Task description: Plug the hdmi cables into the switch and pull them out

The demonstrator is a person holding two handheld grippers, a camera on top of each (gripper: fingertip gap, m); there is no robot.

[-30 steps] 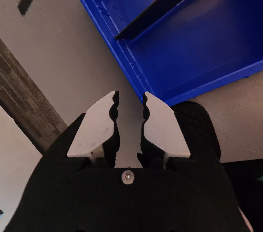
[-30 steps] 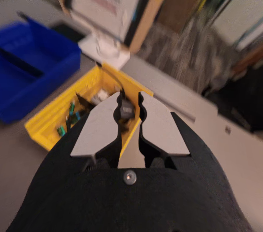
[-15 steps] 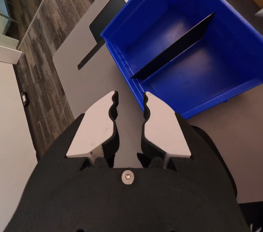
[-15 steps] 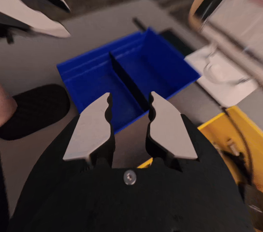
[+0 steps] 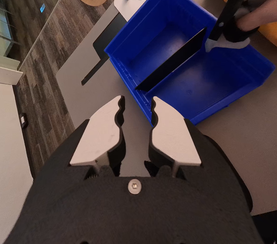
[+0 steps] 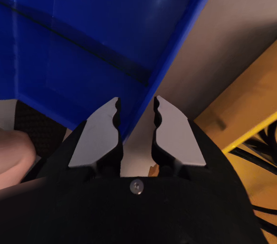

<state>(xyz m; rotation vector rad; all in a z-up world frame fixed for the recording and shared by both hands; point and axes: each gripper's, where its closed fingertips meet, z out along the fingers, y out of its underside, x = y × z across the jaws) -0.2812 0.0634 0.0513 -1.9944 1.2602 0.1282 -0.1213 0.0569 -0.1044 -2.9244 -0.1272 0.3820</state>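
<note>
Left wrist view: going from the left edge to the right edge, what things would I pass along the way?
Wood-pattern floor → grey table → left hand-held gripper → blue bin with its black divider → right hand-held gripper, held in a person's hand at the right edge.

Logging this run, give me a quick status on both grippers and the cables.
Left gripper open, empty. Right gripper open, empty, over blue bin edge. Black cables in yellow bin; switch unseen.
</note>
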